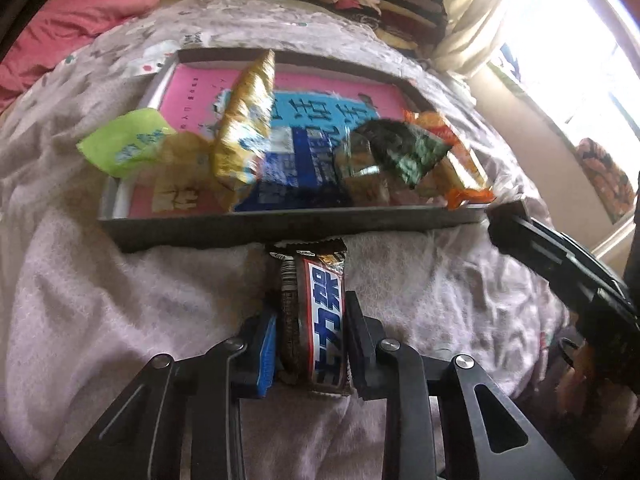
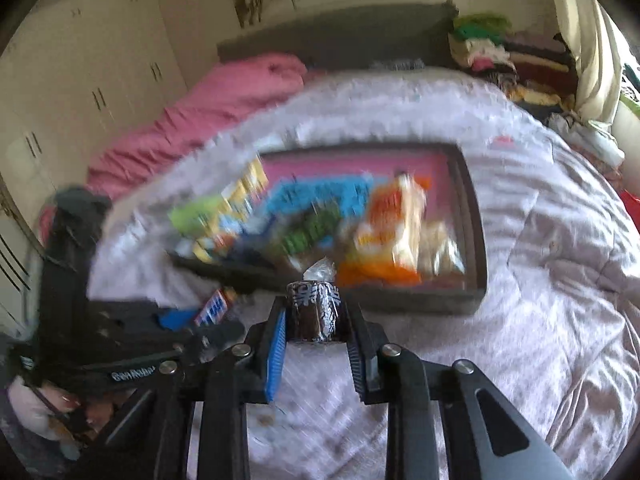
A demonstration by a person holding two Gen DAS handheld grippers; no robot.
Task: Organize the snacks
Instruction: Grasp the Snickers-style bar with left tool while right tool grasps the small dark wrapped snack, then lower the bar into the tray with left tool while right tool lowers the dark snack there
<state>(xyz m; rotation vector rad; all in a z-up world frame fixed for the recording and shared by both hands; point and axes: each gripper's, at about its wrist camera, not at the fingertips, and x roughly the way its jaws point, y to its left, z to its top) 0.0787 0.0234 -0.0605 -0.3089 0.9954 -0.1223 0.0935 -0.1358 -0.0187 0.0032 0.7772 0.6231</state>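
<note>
A brown chocolate bar (image 1: 316, 312) with a white and blue label lies lengthwise between my left gripper's (image 1: 310, 314) pads, and the gripper is shut on it just before the tray. The dark-rimmed tray (image 1: 280, 228) has a pink floor and rests on the bed. It holds a green packet (image 1: 124, 148), a gold bag (image 1: 244, 120), a dark green packet (image 1: 408, 148) and an orange packet (image 1: 468, 196). My right gripper (image 2: 316, 312) is shut on a small dark-wrapped snack (image 2: 314, 312) near the tray's (image 2: 400, 300) front rim. The orange bag (image 2: 392, 224) is blurred in the right wrist view.
A pale fleecy blanket (image 1: 100, 300) covers the bed around the tray. A pink duvet (image 2: 208, 120) lies at the far left and folded clothes (image 2: 512, 56) are stacked at the back right. White wardrobes (image 2: 80, 80) stand to the left and a bright window (image 1: 580, 60) to the right.
</note>
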